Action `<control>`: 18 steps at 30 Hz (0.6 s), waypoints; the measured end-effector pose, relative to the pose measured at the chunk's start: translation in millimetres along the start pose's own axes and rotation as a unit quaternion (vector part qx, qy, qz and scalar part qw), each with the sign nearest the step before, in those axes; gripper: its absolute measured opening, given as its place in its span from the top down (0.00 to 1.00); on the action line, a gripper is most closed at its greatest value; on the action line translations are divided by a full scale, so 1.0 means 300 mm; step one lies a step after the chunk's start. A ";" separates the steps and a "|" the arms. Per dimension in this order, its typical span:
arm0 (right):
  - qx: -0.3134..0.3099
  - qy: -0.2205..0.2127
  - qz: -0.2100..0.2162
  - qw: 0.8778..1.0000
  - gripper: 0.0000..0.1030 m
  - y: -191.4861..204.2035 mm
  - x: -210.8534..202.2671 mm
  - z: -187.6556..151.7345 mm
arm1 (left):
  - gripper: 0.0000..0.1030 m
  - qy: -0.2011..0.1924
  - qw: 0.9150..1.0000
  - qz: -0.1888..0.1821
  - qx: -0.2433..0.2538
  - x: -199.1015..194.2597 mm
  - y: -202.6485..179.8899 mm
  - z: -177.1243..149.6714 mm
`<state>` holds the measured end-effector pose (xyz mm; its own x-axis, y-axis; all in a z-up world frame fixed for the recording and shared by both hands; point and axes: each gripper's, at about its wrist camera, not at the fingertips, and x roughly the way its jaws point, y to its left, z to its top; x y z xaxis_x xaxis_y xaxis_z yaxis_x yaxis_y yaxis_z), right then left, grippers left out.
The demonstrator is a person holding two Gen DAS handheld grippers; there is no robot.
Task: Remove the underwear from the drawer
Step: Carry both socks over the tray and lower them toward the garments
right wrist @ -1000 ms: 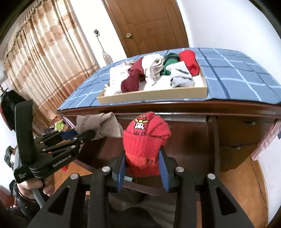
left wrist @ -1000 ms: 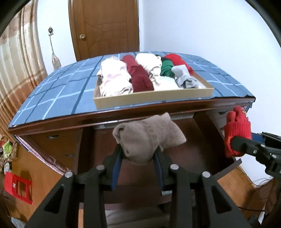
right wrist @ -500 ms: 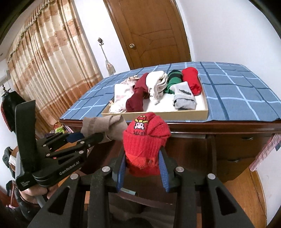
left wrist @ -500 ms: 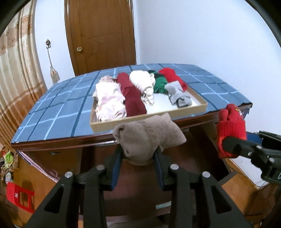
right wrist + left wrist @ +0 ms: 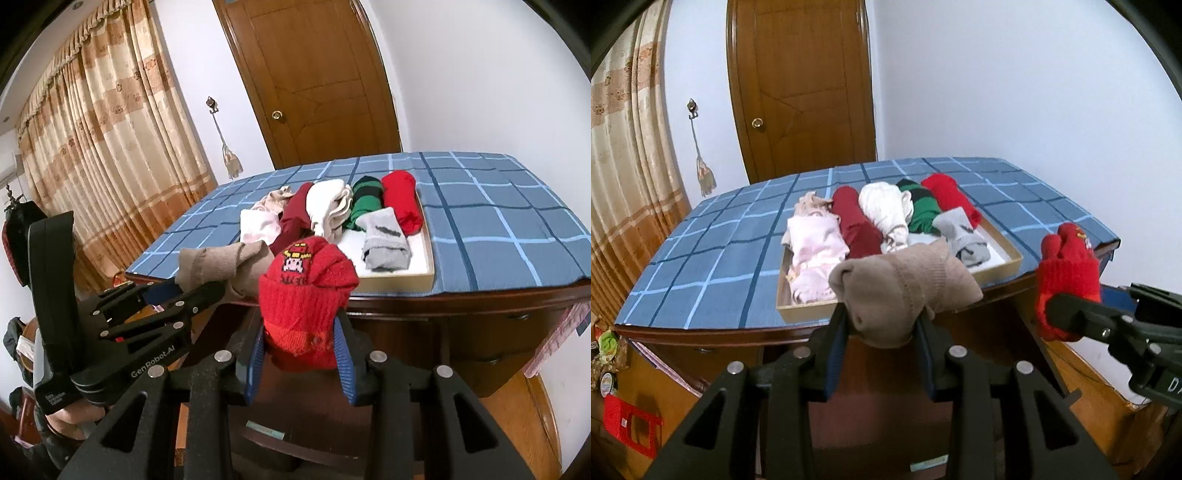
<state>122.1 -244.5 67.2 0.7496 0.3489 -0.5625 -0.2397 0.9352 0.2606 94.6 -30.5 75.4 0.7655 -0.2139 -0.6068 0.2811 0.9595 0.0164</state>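
Observation:
My left gripper (image 5: 882,325) is shut on a rolled beige knit bundle (image 5: 905,288), held up in front of the desk edge. My right gripper (image 5: 301,339) is shut on a rolled red knit bundle (image 5: 306,291) with a small pixel picture on it. Each gripper shows in the other's view: the red bundle (image 5: 1067,273) at the right, the beige bundle (image 5: 221,264) at the left. Both hang above the open wooden drawer (image 5: 295,406), just short of a shallow tray (image 5: 1008,258) on the desk top that holds several rolled garments (image 5: 857,225).
The desk top has a blue checked cloth (image 5: 720,258). A wooden door (image 5: 801,85) and white wall stand behind it, curtains (image 5: 103,129) at the left. A person's hand (image 5: 70,413) holds the left gripper. A red item (image 5: 628,421) lies on the floor at left.
Both grippers have risen with their bundles, from down inside the drawer opening to about the level of the desk edge. The tray and desk top now sit lower in both views.

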 end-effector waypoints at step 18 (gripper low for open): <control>0.031 -0.021 -0.020 0.999 0.64 -0.079 0.055 0.121 | 0.68 -0.012 1.000 -0.008 -0.008 0.118 -0.032 0.127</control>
<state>162.5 -263.0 80.3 0.7832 0.3064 -0.5411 -0.1707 0.9427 0.2866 141.1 -54.3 84.1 0.7749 -0.2339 -0.5872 0.2850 0.9585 -0.0058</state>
